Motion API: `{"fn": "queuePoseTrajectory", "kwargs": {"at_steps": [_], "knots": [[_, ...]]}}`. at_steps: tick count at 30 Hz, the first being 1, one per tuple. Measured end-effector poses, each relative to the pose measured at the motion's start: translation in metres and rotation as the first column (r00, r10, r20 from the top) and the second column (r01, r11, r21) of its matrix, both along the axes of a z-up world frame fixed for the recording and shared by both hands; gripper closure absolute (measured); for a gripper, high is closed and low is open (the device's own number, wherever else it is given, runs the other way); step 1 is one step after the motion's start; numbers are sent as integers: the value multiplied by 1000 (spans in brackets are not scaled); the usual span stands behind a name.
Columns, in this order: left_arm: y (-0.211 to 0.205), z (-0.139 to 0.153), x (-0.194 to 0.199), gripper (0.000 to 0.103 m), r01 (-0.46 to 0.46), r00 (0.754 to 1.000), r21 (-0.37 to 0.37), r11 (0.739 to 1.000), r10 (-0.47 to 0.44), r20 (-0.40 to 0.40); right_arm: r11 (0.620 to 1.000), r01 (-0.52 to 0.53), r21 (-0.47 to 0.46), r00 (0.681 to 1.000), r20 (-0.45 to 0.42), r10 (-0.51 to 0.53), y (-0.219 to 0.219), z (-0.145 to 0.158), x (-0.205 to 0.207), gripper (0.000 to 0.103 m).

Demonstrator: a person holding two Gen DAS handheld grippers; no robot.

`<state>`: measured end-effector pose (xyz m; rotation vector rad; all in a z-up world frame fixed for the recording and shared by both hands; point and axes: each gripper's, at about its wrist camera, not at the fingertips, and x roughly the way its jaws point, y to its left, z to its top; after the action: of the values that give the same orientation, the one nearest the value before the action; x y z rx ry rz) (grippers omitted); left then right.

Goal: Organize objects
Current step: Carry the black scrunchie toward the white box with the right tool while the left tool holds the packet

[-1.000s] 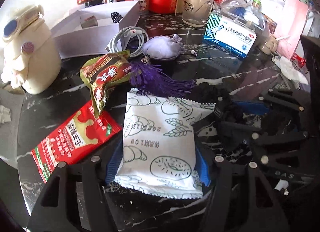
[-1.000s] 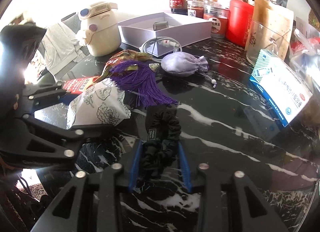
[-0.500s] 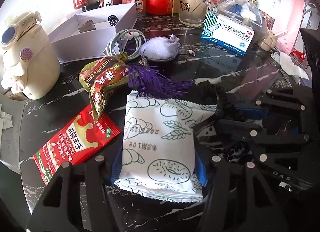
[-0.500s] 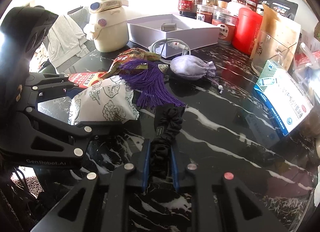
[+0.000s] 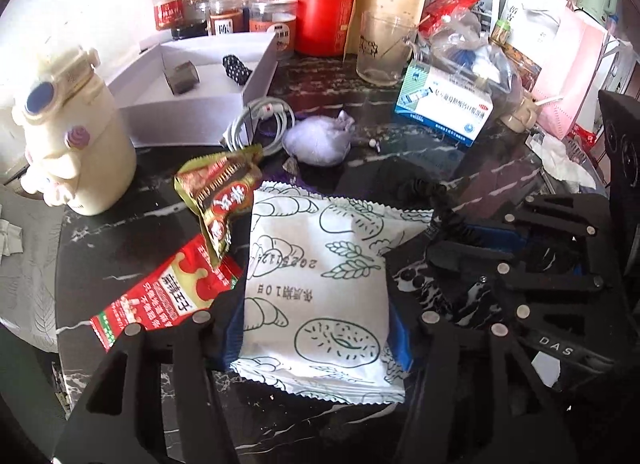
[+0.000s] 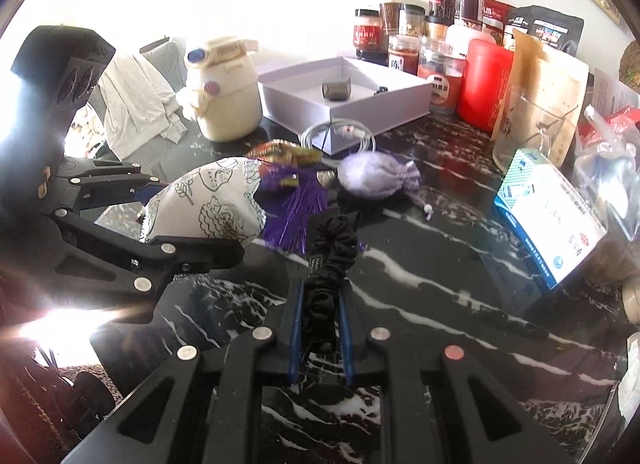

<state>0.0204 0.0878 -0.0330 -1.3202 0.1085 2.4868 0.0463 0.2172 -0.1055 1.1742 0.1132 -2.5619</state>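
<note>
On a cluttered black marble table (image 6: 420,264), two hand-held grippers each carry a find clear of the surface. Left gripper (image 5: 316,328) has its jaws closed on a white snack packet (image 5: 320,284), blue pads pressing both long sides; right gripper (image 6: 320,328) has its jaws pinched nearly together on a black scrunchie (image 6: 332,260), whose free end stands up beyond the fingertips.

Judging by the task, the step in hand is the carry, probably to the open white box (image 6: 352,112) at the back, beside the cream mascot bottle (image 6: 224,104). Doing it well likely means bringing both loads up and over the purple tassel (image 6: 296,200), the lilac pouch (image 6: 376,180) and the coiled white cable (image 6: 340,136) that lie between, keeping the grippers apart since they sit just beside each other, and holding the grip firm without crushing the packet.

Puffed and pillow-like, the packet is printed with line drawings of croissants, wheat and bread, with crimped zigzag ends; it looks light and slippery. A green-and-red wrapper (image 5: 220,192) and a red sachet (image 5: 160,296) lie near its left edge. Inside the box sit a small grey piece and a dark dotted one.
</note>
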Motion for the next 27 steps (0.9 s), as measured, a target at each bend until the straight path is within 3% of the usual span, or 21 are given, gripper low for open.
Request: {"fn": "queuePoseTrajectory", "kwargs": {"at_steps": [14,27], "knots": [[-8,42,-16,48,-68,996,-13,998,67,-60,1000,-9,1,997,-71,9,6,35,-15,88],[-19,69,-62,48,-132,989,-19,991,130,-66,999,-36,-6,991,-132,35,11,66,-53,88]]}}
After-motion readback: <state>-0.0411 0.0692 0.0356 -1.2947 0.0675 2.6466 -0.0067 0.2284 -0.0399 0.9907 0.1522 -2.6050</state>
